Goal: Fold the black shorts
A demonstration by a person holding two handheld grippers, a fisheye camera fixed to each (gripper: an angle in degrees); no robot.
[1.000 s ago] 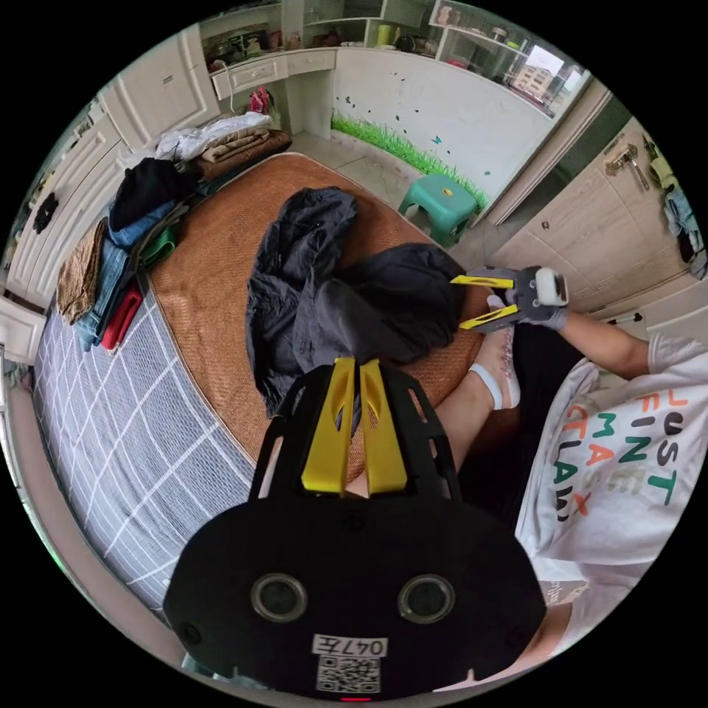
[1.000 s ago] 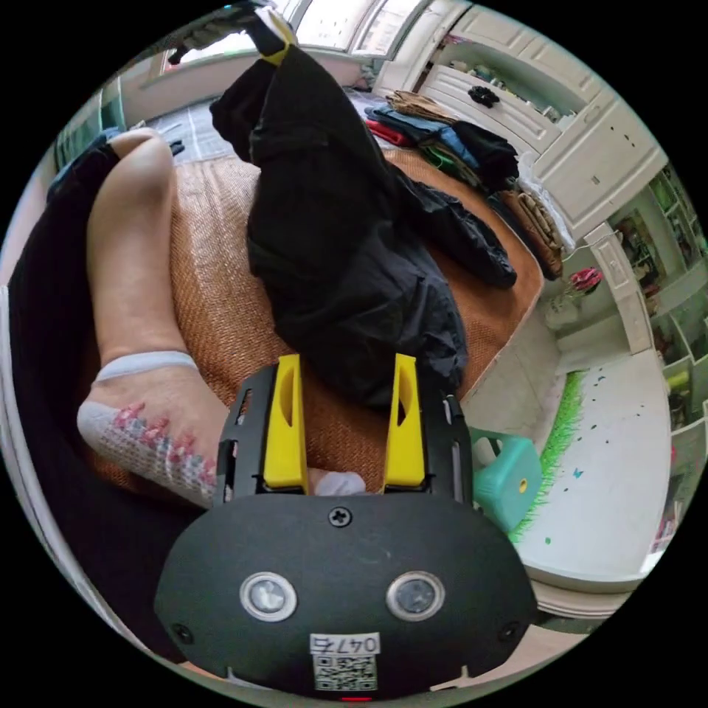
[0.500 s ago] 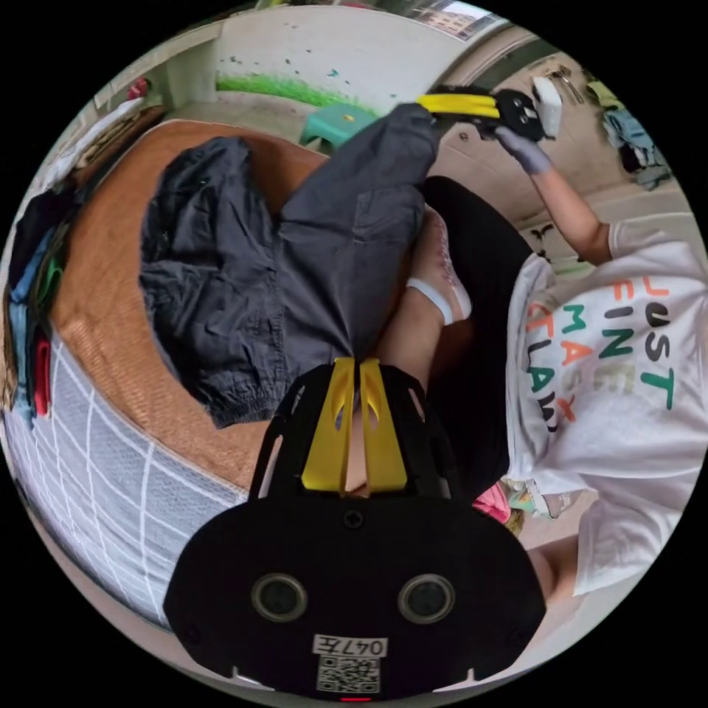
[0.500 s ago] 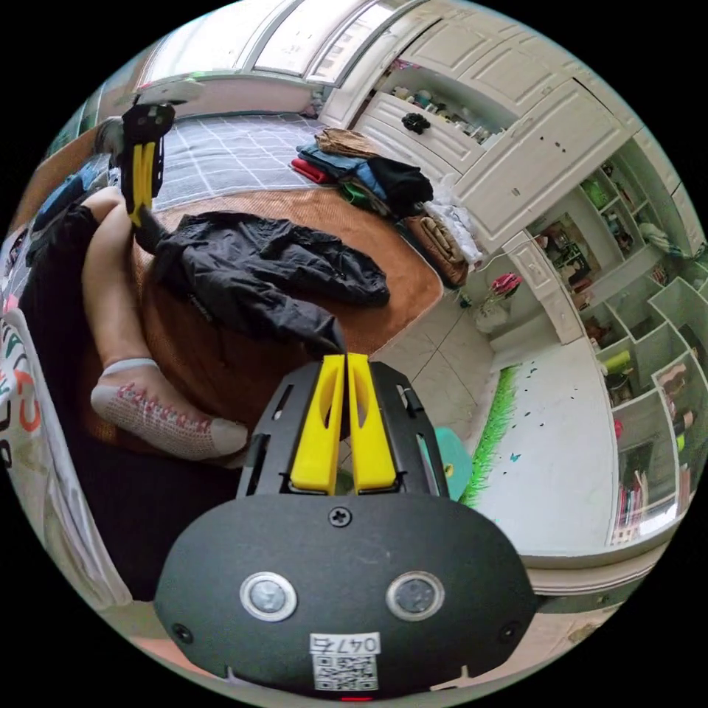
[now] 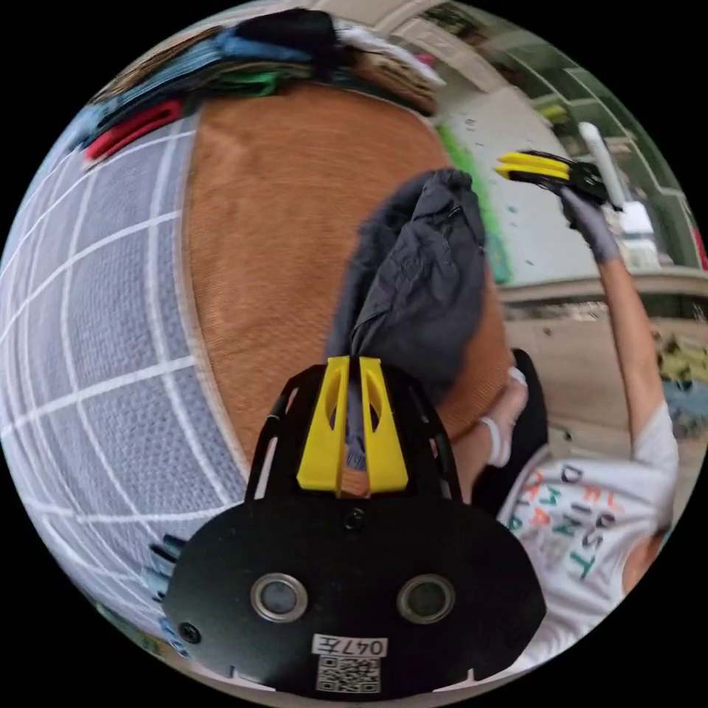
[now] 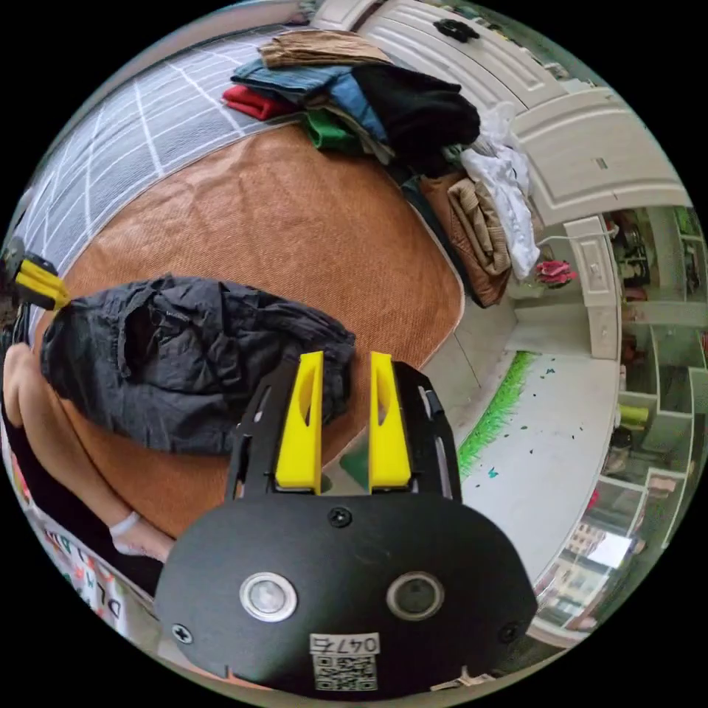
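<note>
The black shorts (image 5: 420,273) hang bunched from my left gripper (image 5: 352,366), whose yellow jaws are shut on a fold of the fabric. In the right gripper view the shorts (image 6: 184,354) lie crumpled on the brown woven mat (image 6: 295,221), one end held at the left edge by the left gripper (image 6: 44,284). My right gripper (image 6: 345,360) stands open just past the shorts' near end, nothing between its jaws. The left gripper view shows the right gripper (image 5: 509,166) raised in a gloved hand, apart from the cloth.
A pile of folded clothes (image 6: 354,96) lines the mat's far edge, beside grey checked bedding (image 5: 88,295). The person's leg and sock (image 6: 129,527) lie by the mat's near edge. White cabinets (image 6: 590,162) and tiled floor (image 6: 531,457) are beyond.
The right gripper, shut on the shorts half a second ago, has let go and opened. The shorts have dropped into a bunch on the mat, still held by the left gripper. Both cameras swung.
</note>
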